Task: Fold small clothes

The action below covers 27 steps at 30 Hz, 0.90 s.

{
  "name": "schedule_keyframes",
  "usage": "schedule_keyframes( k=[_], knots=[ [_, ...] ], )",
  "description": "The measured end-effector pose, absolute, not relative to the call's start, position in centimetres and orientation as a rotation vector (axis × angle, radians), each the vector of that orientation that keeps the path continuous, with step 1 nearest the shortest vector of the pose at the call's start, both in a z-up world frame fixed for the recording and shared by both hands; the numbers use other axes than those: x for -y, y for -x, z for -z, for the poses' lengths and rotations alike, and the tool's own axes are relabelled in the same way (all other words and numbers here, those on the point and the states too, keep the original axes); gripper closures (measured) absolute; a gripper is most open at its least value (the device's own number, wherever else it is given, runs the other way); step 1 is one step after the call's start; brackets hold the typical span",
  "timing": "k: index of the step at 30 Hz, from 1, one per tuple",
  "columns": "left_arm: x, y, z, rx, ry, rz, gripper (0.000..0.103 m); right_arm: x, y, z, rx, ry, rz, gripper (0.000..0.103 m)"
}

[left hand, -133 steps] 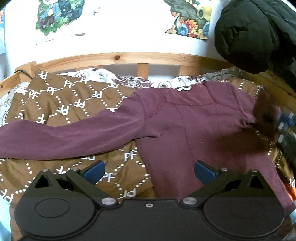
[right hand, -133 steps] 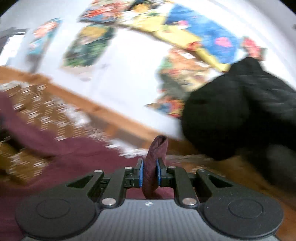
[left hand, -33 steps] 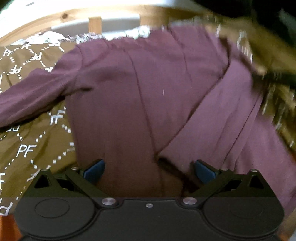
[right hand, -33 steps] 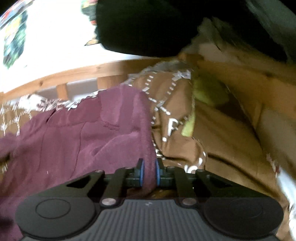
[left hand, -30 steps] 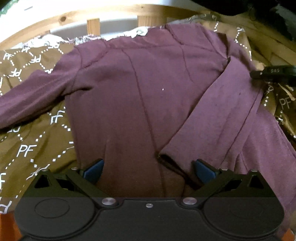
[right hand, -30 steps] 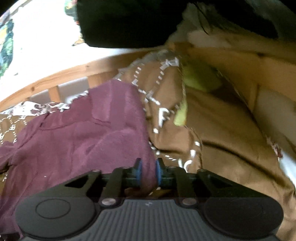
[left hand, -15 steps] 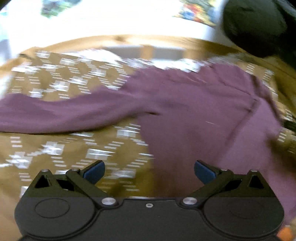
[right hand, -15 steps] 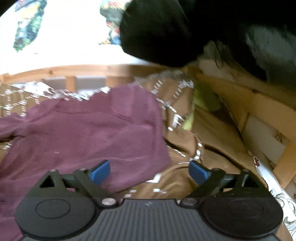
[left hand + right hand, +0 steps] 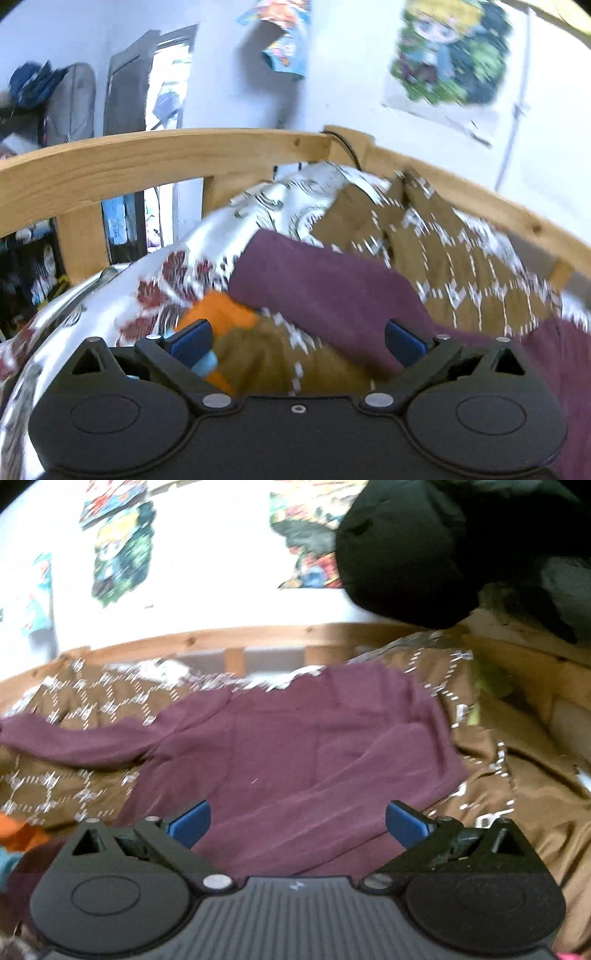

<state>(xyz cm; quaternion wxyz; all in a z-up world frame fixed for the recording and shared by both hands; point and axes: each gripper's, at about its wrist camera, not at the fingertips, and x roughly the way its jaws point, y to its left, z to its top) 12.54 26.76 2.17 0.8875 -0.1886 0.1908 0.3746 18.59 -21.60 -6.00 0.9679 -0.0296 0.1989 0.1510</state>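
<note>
- The maroon top (image 9: 295, 746) lies flat on the brown patterned bedspread (image 9: 517, 794), one sleeve (image 9: 369, 771) folded across the body and the other sleeve (image 9: 325, 291) stretched out toward 9 o'clock.
- Risk, as I judge it: the orange item (image 9: 221, 314) beside the outstretched cuff could be pinched along with it, dragging the fold askew.
- Left gripper (image 9: 297, 341) is low over that cuff, spread wide and empty.
- Right gripper (image 9: 297, 821) hovers near the hem, also spread and empty.
</note>
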Motion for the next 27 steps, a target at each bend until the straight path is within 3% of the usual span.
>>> schedule_keyframes(
  k=[4,5,7,9,12,15,27],
  knots=[
    [-30.3,-14.3,-2.0,-0.379,0.478,-0.777,0.013,20.9,-17.9,6.3,-0.379,0.089,-0.283,0.0],
    [-30.5,-14.8,-1.8,-0.381,0.491,-0.792,0.019,20.9,-17.7,6.5,-0.369,0.099,-0.267,0.0],
    [-30.9,-15.4,-1.5,-0.382,0.518,-0.826,0.034,21.1,-17.8,6.9,-0.371,0.096,-0.243,0.0],
    [-31.4,-15.6,-1.4,-0.37,0.524,-0.863,0.066,21.8,-17.8,7.5,-0.377,0.067,-0.228,0.0],
    [-30.9,-15.2,-1.7,-0.328,0.474,-0.89,0.092,22.9,-18.4,8.4,-0.401,0.039,-0.2,0.0],
    [-29.3,-15.2,-2.8,-0.289,0.371,-0.871,0.098,23.5,-19.0,9.0,-0.423,0.047,-0.14,0.0],
    [-18.9,-17.1,-10.9,-0.042,0.21,-0.461,0.098,25.9,-19.6,10.0,-0.447,-0.031,-0.114,0.0]
  ],
)
